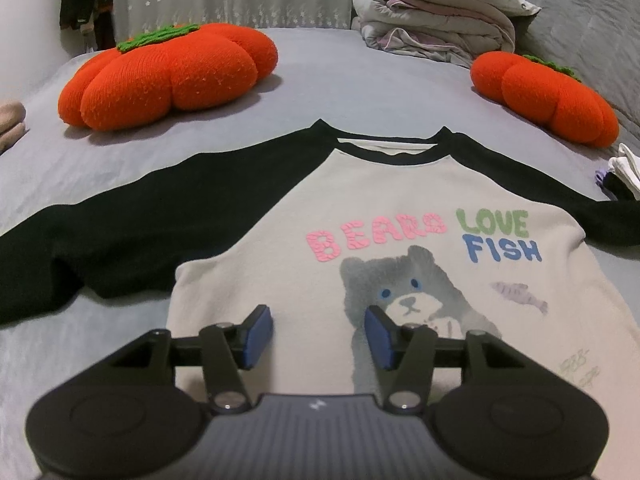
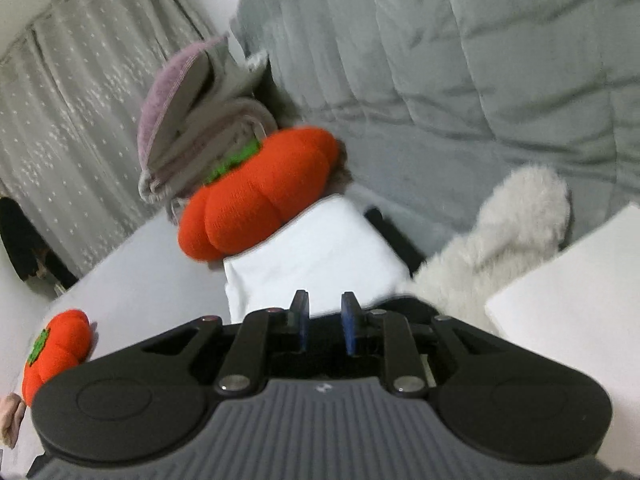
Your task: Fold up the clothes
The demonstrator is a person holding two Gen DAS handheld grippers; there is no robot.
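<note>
Right under my left tongs [image 1: 318, 338] lies the shirt [image 1: 400, 208], spread flat and face up on the bed [image 1: 320, 80], its bear print just beyond the blue pads, collar at the far end, black sleeves stretched out to either side. These tongs hang half open over the lower chest with nothing between the pads. My right tongs [image 2: 325, 322] stand narrowly apart, also empty, pointed away from the shirt toward a folded white cloth [image 2: 316, 248] just ahead of them, with a fluffy white thing [image 2: 512, 232] to their right.

As I judge it, the fold has not begun, and the first move is to bring a sleeve in over the body. To do it well I would pinch the sleeve near its cuff, catching both layers, lift only enough to clear the fabric, and lay it straight across so the side edge stays even. The right tongs must swing back to the shirt first, or the far sleeve will drag.

Only the left view shows the shirt at all; it also shows the stack of bedding [image 1: 436, 16] far ahead and both pumpkin cushions, the big one [image 1: 168, 76] ahead-left, the other [image 1: 548, 100] ahead-right. The right view alone shows the grey quilt [image 2: 460, 60] rising behind the white cloth and the curtain [image 2: 72, 112] far left, though it is blurred.
</note>
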